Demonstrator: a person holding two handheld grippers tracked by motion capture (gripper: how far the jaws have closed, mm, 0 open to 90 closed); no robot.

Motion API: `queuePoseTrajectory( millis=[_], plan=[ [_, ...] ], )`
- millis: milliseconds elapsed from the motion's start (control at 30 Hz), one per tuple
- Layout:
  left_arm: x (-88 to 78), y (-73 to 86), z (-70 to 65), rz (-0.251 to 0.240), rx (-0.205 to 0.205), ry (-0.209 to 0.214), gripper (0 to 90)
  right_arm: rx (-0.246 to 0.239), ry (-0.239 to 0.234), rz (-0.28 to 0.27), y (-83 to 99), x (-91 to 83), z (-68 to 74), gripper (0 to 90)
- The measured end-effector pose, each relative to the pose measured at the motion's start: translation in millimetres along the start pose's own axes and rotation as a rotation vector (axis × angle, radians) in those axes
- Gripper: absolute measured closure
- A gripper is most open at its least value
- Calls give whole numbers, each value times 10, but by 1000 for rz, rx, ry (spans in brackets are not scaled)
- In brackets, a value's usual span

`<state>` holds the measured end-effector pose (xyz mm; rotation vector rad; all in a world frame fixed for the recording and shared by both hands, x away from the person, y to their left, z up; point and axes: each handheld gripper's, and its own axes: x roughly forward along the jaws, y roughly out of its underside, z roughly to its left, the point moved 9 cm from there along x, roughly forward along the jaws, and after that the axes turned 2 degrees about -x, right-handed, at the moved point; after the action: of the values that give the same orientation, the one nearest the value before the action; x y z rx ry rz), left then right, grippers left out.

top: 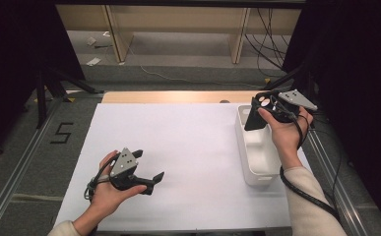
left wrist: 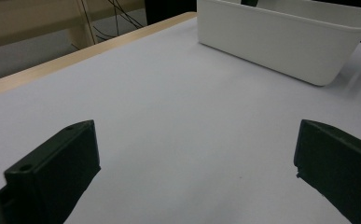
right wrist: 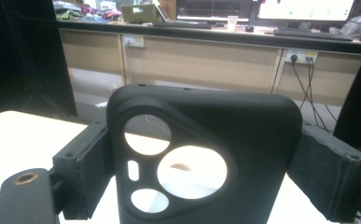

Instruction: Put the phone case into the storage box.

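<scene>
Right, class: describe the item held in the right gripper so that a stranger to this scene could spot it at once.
Start at the white sheet covering the table, then go to the white bin at its right edge. Above the bin's far end, the right gripper clamps a black phone case between its fingers. It is the one dark flat thing there, pierced by round camera cut-outs; the left gripper holds nothing.

bin at sheet's right edge, phone case above bin's far end, left gripper left of bin, over sheet
</scene>
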<state>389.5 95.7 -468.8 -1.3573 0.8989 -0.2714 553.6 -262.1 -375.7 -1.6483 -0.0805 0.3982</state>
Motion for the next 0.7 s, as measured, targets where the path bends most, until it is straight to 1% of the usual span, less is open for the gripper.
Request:
queuePoseTrajectory(
  millis=[267,700],
  plan=[
    [6,3,-1,1,0,-1,0,-4,2,33,54,68,-31,153],
    [8,5,-1,0,-5,-1,0,-7,3,53,75,160,-37,153]
  ],
)
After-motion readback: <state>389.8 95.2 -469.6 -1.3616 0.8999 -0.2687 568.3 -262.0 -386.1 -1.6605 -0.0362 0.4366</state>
